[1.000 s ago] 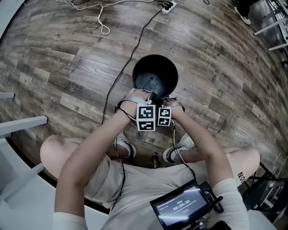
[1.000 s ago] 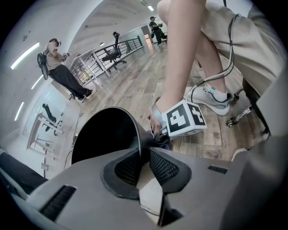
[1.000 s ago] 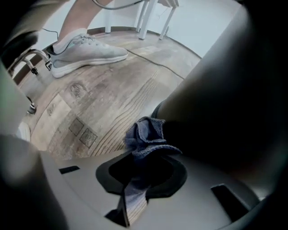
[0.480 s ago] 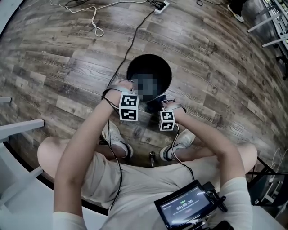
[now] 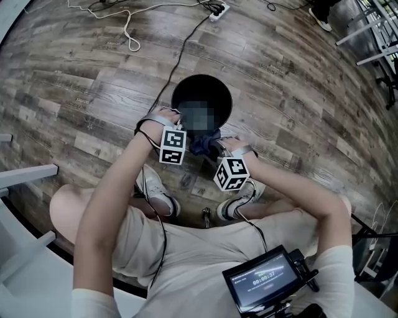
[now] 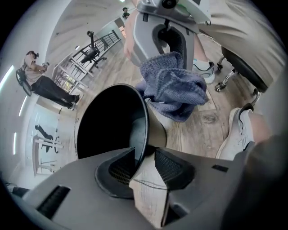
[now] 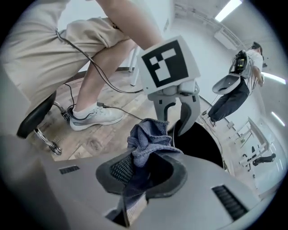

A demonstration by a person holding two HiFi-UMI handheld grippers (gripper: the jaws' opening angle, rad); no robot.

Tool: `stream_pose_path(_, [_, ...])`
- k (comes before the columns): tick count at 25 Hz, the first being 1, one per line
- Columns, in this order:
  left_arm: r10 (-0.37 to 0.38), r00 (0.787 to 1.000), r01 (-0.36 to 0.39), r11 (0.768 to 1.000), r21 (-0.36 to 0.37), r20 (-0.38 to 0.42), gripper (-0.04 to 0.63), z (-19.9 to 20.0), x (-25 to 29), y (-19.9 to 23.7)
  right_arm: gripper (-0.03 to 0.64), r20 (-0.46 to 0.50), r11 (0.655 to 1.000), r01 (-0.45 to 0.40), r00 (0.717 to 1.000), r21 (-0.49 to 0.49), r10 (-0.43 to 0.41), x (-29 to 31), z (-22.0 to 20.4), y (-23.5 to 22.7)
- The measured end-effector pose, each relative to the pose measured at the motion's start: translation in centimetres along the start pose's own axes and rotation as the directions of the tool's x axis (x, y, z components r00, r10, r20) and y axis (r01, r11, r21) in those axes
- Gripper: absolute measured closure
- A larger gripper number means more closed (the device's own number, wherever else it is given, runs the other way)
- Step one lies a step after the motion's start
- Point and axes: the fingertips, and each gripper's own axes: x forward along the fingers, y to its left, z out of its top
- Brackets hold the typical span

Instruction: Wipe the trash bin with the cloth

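Observation:
The black round trash bin (image 5: 186, 93) stands on the wood floor in front of the person's feet. My left gripper (image 5: 180, 128) is at its near-left rim. In the left gripper view the thin bin rim (image 6: 145, 134) runs between the jaws of the left gripper (image 6: 144, 164), which have just been closing a little and stand apart from it. My right gripper (image 5: 212, 153) hangs raised over the bin's near edge, shut on the bunched blue cloth (image 5: 202, 144). The cloth (image 7: 150, 134) bulges out of the right gripper (image 7: 146, 170); the bin (image 7: 200, 143) lies beyond.
A black cable (image 5: 180, 53) runs from the bin to a power strip (image 5: 217, 10); a white cord (image 5: 127, 31) lies at the far left. The person's shoes (image 5: 155, 192) and a stool caster (image 5: 205, 216) are just behind the bin. A white frame (image 5: 25, 177) stands at the left.
The right gripper has risen out of the bin toward the person, bringing the cloth up with it. The left gripper has slid left along the rim and its jaws have spread.

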Motion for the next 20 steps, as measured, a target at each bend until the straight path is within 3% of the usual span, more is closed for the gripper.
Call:
stream_pose_path(5, [-0.032,0.999,0.033,0.999,-0.013,0.042,0.467,1.5,-0.4,-0.9,0.552,-0.017,1.0,0.029,0.999,0.006,-0.029,1.0,-0.7,-1.2])
stream_pose_path(14, [-0.041,0.993,0.049,0.996,-0.074,0.108,0.497,3.6,-0.7,-1.1,0.552,-0.122,0.999,-0.026,0.992,-0.046,0.02,6.0,-5.8,0.8])
stream_pose_path(20, [-0.03,0.991,0.055,0.979,-0.194,0.131,0.505,5.2,-0.5,-0.4,0.552,-0.229,0.997,-0.054,0.973,-0.059,0.039,11.6,-10.5,2.9])
